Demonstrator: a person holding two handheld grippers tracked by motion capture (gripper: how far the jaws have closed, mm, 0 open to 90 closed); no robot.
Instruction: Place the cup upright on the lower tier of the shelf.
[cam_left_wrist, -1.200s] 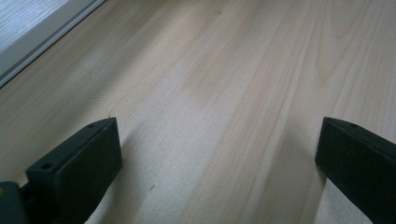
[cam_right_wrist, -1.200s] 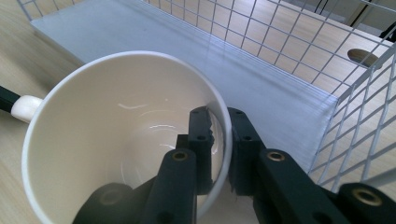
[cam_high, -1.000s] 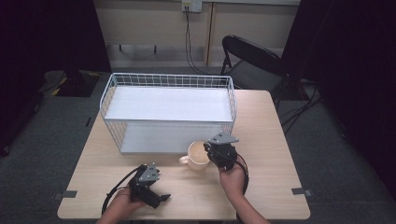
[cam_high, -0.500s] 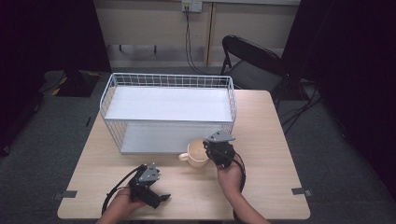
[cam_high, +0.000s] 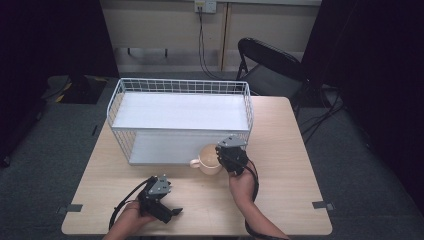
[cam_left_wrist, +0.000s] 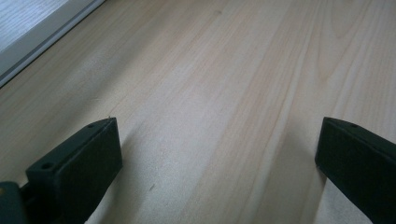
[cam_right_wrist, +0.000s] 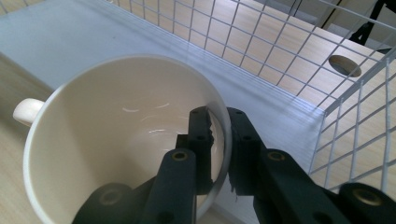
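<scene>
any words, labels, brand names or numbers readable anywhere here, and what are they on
None: no readable text in any view.
Cream ceramic cup: plain inside and on the rim, no print.
White wire basket shelf: no label.
Light wooden table: bare grain, no markings.
Black right gripper, shut on the cup's wall, and black left gripper, jaws apart: no lettering.
White wall socket plate: too small to tell.

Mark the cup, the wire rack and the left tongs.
cup (cam_right_wrist: 116, 135), right gripper view, inner wall.
wire rack (cam_high: 177, 86), high view, back top rim.
left tongs (cam_left_wrist: 219, 158), left gripper view, midway between the open jaws.
</scene>
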